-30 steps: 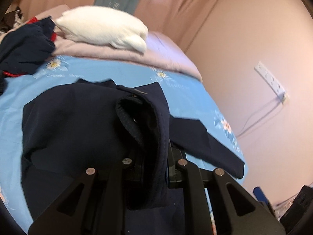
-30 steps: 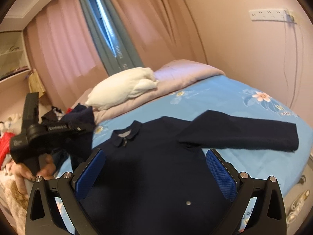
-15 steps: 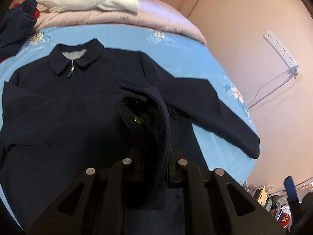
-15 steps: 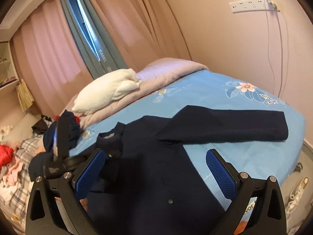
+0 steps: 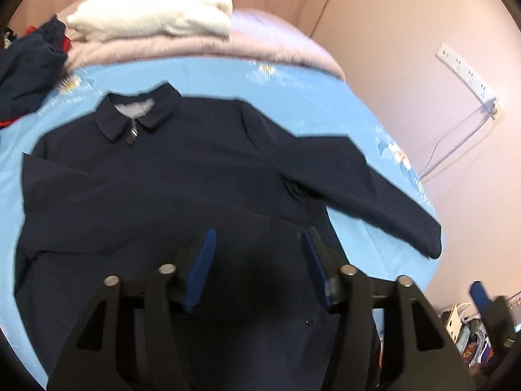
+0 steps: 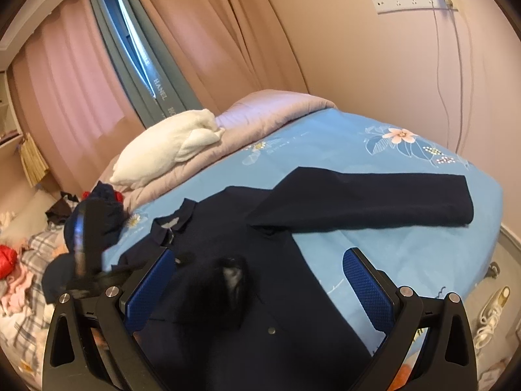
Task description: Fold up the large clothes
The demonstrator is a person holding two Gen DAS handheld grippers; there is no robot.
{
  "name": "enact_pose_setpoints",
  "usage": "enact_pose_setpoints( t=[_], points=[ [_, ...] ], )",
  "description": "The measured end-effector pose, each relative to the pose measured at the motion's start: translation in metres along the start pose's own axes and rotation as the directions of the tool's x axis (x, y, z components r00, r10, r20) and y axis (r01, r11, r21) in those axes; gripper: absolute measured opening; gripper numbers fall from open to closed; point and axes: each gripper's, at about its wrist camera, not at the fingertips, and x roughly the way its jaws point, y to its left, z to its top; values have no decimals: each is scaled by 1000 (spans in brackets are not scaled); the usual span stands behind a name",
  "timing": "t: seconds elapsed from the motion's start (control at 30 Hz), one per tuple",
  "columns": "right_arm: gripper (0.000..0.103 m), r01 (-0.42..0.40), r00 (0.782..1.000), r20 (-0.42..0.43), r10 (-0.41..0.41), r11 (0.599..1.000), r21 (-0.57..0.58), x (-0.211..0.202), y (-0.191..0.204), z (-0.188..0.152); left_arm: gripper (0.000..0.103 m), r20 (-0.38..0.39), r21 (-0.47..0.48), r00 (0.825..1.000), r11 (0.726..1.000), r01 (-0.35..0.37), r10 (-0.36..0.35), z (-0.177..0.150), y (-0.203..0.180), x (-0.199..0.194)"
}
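A dark navy collared jacket (image 5: 169, 176) lies front up on the blue flowered bed sheet (image 5: 228, 78), collar toward the pillows. One sleeve (image 5: 368, 182) stretches out toward the wall side. The other sleeve lies folded across the chest. My left gripper (image 5: 257, 267) is open and empty just above the jacket's lower front. My right gripper (image 6: 257, 290) is open and empty above the jacket (image 6: 267, 280). The left gripper (image 6: 208, 290) shows there, blurred, over the chest. The outstretched sleeve (image 6: 374, 202) lies on the sheet (image 6: 325, 150).
A white pillow (image 5: 153, 13) rests on a pink quilt (image 5: 260, 45) at the head of the bed. A heap of dark and red clothes (image 5: 29, 65) lies at the bed's left. A wall with a power strip (image 6: 413, 0) borders the right side. Shoes (image 6: 491, 309) lie on the floor.
My left gripper was shut on the jacket's sleeve cuff, carried it across the chest, and has now opened and let it go. The right gripper stayed open.
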Motion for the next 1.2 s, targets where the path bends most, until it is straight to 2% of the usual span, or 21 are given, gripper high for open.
enact_pose_setpoints(
  t=[0.07, 0.2, 0.3, 0.37, 0.47, 0.57, 0.67, 0.77, 0.83, 0.93, 0.97, 1.0, 1.07, 1.17, 1.2],
  points=[
    [103, 4, 1000, -11, -4, 1000, -5, 4, 0, -1, 70, 49, -12, 999, 1000, -14, 14, 3, 10, -21],
    [103, 23, 998, -55, -23, 1000, -13, 18, 2, -6, 73, 145, -82, 984, 993, -89, 101, 6, 50, -68],
    [103, 21, 995, -97, -23, 1000, -17, 33, 4, -12, 74, 179, -152, 967, 976, -153, 180, 0, 87, -96],
    [103, 24, 991, -129, -27, 999, -22, 46, 6, -16, 74, 196, -198, 948, 957, -213, 252, -10, 111, -113],
    [103, 21, 985, -172, -26, 999, -32, 64, 10, -23, 74, 196, -272, 909, 911, -310, 368, -33, 145, -133],
    [102, 24, 974, -225, -33, 999, -43, 88, 11, -29, 74, 173, -353, 890, 870, -343, 421, -59, 177, -149],
    [102, 74, 968, -233, -88, 995, -70, 107, 13, -33, 74, 151, -431, 879, 830, -354, 453, -88, 203, -161],
    [94, 117, 953, -269, -142, 987, -106, 131, 15, -32, 74, 137, -500, 870, 791, -353, 474, -114, 228, -171],
    [93, 132, 946, -282, -162, 984, -121, 142, 18, -32, 73, 116, -535, 865, 765, -360, 488, -127, 242, -174],
    [91, 118, 942, -297, -154, 984, -136, 155, 26, -35, 73, 101, -560, 855, 740, -373, 508, -139, 256, -179],
    [87, 106, 937, -317, -145, 985, -138, 162, 29, -38, 73, 98, -568, 853, 733, -376, 513, -142, 259, -180],
    [80, 98, 932, -335, -140, 985, -140, 168, 30, -40, 73, 96, -575, 851, 727, -377, 517, -145, 262, -181],
    [74, 99, 917, -370, -150, 983, -153, 179, 34, -45, 73, 95, -580, 850, 722, -376, 519, -148, 267, -183],
    [65, 110, 915, -366, -170, 978, -180, 185, 39, -51, 73, 101, -577, 844, 722, -382, 527, -151, 269, -186],
    [57, 120, 913, -364, -183, 975, -189, 187, 39, -51, 73, 100, -575, 842, 722, -385, 530, -152, 270, -186]
  ],
)
